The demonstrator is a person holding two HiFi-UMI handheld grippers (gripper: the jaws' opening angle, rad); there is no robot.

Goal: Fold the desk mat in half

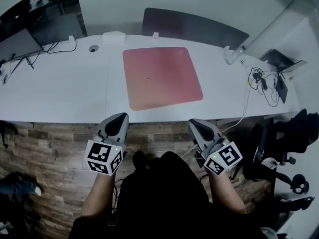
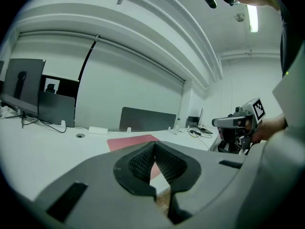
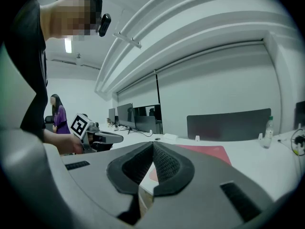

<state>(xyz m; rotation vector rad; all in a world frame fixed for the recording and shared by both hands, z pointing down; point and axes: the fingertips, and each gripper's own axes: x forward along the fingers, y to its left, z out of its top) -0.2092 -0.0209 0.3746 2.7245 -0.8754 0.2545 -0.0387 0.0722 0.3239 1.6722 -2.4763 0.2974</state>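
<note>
Closest to the camera are the person's forearms, each carrying a hand-held gripper short of the worktop (image 1: pixel 60 91), above the wooden floor (image 1: pixel 45 143). The left hand-held gripper (image 1: pixel 119 119) has its jaws pressed together with nothing between them, and the right hand-held gripper (image 1: pixel 196 126) is the same – closed and empty.

The desk mat (image 1: pixel 162 77) lies flat and unfolded on the white worktop ahead, between the two grippers' lines of reach, turned slightly askew, its near edge just inside the worktop's front edge.

It looks thin and limp (probably light, with a surface that may cling to the worktop), so it should bend easily but sag if lifted at one point. The two near corners seem the best holds – one per gripper, jaws opened first – then carried over together to the far edge.
</note>
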